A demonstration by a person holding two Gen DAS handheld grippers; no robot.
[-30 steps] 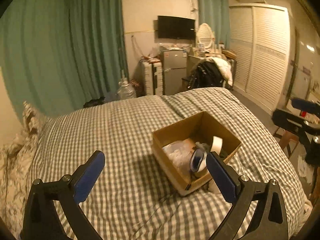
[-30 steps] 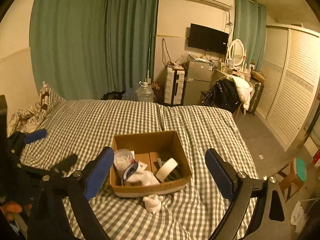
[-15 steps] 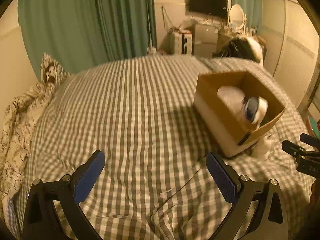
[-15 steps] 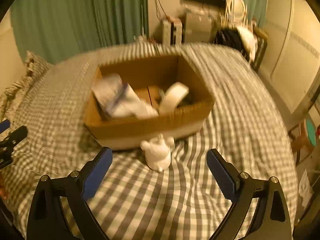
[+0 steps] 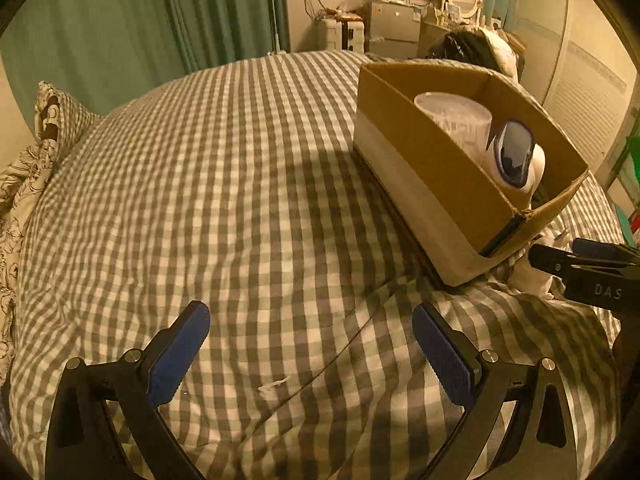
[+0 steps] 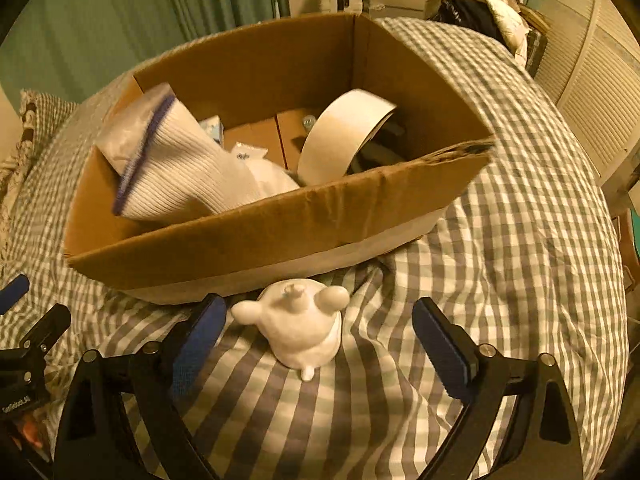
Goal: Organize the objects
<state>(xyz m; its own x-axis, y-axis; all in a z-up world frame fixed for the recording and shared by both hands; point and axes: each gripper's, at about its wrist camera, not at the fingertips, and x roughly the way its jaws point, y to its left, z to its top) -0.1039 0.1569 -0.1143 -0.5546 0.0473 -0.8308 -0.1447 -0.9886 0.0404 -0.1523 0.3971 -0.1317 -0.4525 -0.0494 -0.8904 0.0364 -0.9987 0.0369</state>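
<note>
A white animal figurine (image 6: 301, 329) lies on the checked bedspread (image 6: 512, 208) just in front of an open cardboard box (image 6: 256, 236). My right gripper (image 6: 316, 340) hovers over the figurine with it between the blue pads; the jaws are closing and the pads do not touch it. Inside the box are a white sock with a blue band (image 6: 180, 168), a roll of white tape (image 6: 344, 136) and small items. My left gripper (image 5: 310, 354) stands open over bare bedspread, left of the box (image 5: 436, 184). The figurine (image 5: 528, 272) and the right gripper's fingers (image 5: 588, 272) show at that view's right edge.
Pillows (image 5: 36, 144) lie at the bed's left end. Green curtains (image 5: 152, 16) hang behind the bed. A chair heaped with clothes (image 5: 472, 46), a small fridge (image 5: 394, 24) and a louvred wardrobe (image 5: 592, 92) stand beyond it. My left gripper's finger (image 6: 32, 340) shows at the right wrist view's left edge.
Both grippers have dropped toward the bed and tilted downward. The box and figurine now loom much closer. The right gripper's blue pads now flank the figurine.
</note>
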